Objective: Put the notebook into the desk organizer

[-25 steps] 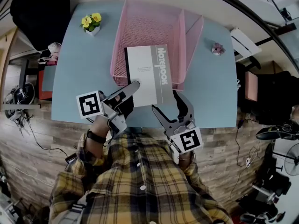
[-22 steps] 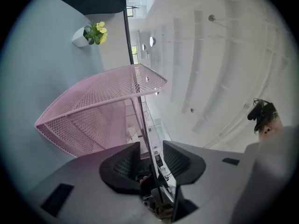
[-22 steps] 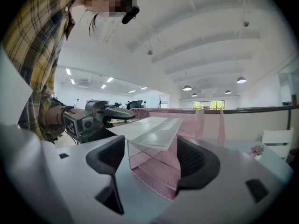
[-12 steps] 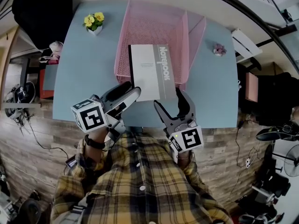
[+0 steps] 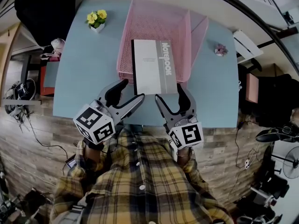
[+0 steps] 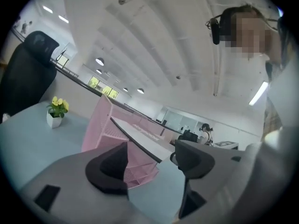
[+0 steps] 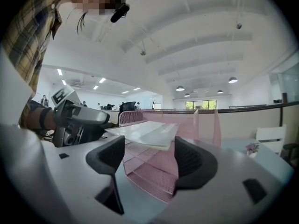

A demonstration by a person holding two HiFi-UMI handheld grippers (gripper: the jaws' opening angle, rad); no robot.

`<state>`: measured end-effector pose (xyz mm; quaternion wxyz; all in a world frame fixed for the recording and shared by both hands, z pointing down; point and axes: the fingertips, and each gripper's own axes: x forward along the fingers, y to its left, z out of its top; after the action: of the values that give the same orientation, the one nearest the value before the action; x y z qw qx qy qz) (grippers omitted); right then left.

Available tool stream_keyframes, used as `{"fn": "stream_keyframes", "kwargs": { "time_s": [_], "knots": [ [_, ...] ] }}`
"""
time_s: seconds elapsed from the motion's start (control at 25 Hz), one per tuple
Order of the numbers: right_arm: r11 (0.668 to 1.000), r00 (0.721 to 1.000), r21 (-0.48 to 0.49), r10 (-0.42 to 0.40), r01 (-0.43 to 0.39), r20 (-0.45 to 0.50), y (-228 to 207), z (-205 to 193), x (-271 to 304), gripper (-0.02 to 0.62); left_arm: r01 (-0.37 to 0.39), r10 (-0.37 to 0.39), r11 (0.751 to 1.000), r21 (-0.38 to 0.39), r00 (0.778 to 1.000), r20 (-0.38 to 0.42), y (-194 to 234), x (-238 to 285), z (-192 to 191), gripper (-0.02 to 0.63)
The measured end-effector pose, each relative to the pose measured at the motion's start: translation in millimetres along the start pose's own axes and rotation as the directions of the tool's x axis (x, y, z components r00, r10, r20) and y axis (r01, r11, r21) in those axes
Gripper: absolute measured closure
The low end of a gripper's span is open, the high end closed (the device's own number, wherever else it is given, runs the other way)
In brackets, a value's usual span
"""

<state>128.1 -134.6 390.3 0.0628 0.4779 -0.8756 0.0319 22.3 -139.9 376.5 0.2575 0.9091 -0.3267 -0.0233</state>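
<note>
1. The notebook is lying cover up in the pink mesh desk organizer, with most of its length sitting inside the tray; its near short edge is sticking out over the organizer's front rim, towards the person.
2. The left gripper is hovering just in front of that near edge, to its left; its jaws have just been opening and are now standing wide apart with nothing between them, so the notebook is lying free of it.
3. The right gripper is waiting just beside the notebook's near right corner; its jaws are also gaping and gripping nothing, the notebook and the mesh merely showing beyond the gap in the right gripper view.
4. Judging from this, the placing is looking largely done, since the notebook is resting on the organizer and neither gripper is holding it; what seems to be remaining is sliding it further in, so that the near end is no longer overhanging the rim.
5. The notebook's long axis is running away from the person, in line with the organizer's length and across the blue tabletop; the dark spine is lying along its left side and the grey title band along its right, the lettering running along the long axis.
6. In the right gripper view the near end is sitting up on the front rim rather than down on the mesh floor; whether the far end is touching the floor I cannot tell.
</note>
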Motion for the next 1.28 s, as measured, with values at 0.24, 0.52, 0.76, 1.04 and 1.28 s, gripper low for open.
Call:
{"fn": "stream_keyframes", "kwargs": {
  "time_s": [0.24,0.52,0.76,1.04,1.28],
  "knots": [
    [1.0,1.0,-0.002,0.006,-0.006,0.003,0,3,4,0.264,-0.038,0.048,0.976,0.216,0.998,-0.045,-3,-1,-6,0.312],
    [1.0,1.0,-0.016,0.013,-0.013,0.006,-1,7,7,0.265,-0.124,0.152,0.899,0.42,0.988,-0.035,-2,3,-1,0.449],
    [0.997,1.0,-0.069,0.015,-0.015,0.007,-2,11,16,0.274,-0.171,0.2,0.859,0.483,0.98,-0.008,3,9,6,0.512],
    [0.994,1.0,-0.111,0.002,-0.003,-0.003,-4,11,24,0.301,-0.202,0.242,0.825,0.528,0.97,-0.006,9,16,7,0.529],
    [0.987,0.999,-0.161,-0.034,0.031,-0.017,-8,14,32,0.307,-0.187,0.227,0.819,0.543,0.974,-0.008,7,19,7,0.529]
  ]
}}
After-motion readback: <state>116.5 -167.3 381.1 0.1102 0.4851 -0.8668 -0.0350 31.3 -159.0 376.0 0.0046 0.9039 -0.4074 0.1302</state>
